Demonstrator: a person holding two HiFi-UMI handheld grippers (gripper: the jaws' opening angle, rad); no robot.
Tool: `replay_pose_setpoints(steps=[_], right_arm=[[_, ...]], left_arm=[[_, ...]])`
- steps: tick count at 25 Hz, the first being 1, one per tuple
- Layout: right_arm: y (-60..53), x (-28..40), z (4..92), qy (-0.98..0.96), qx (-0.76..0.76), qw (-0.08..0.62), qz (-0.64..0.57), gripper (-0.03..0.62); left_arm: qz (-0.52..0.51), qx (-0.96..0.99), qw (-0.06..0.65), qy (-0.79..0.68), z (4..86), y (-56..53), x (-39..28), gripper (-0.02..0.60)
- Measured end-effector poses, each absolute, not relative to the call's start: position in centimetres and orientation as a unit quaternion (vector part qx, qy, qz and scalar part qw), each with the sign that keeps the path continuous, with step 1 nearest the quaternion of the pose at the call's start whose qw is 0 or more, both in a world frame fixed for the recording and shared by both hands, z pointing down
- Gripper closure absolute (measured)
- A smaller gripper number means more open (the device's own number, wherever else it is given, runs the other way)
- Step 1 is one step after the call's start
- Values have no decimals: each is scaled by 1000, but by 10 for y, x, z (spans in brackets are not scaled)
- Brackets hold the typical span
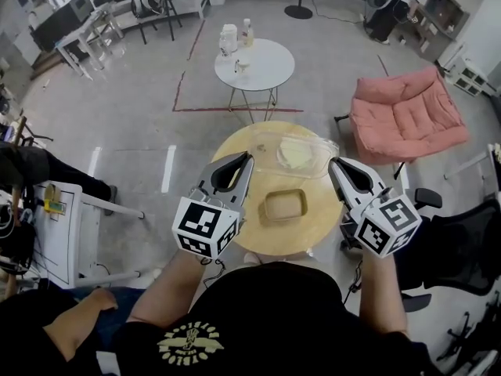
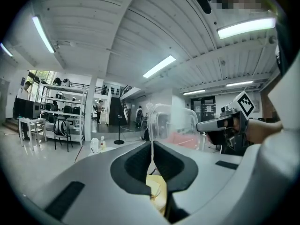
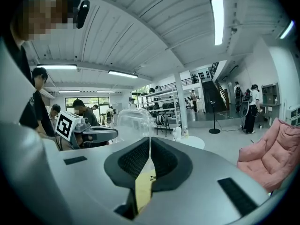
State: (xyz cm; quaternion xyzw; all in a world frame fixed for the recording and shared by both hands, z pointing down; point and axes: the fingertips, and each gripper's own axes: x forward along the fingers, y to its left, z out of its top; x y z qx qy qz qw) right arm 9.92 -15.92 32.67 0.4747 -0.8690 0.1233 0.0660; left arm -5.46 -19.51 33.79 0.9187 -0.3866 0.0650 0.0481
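Both grippers hang level above a round wooden table [image 1: 233,146], one at each side. My left gripper [image 1: 247,157] is shut, its pads meeting in a thin line [image 2: 152,146] with nothing between them. My right gripper [image 1: 332,163] is shut too, pads pressed together [image 3: 150,143] and empty. Between them on the table lies a tan rectangular tray [image 1: 284,204]. Beyond it stands a clear plastic container [image 1: 298,152], which rises ahead of the jaws as a see-through dome [image 2: 174,121] [image 3: 135,121]. Each gripper view catches the other gripper across the table.
A white round table [image 1: 270,67] with bottles stands further out, past red tape lines on the floor. A pink armchair [image 1: 409,116] is at the right, a black office chair [image 1: 462,249] nearer. A white cart [image 1: 59,225] and a seated person are at the left.
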Motion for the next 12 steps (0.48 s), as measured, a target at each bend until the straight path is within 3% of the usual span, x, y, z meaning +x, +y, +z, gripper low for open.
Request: replay_pose_setpoints(steps=[12], right_arm=[[-147, 88, 329, -864, 484, 66, 122, 568]], left_arm=[[64, 923, 52, -376, 340, -184, -66, 555]])
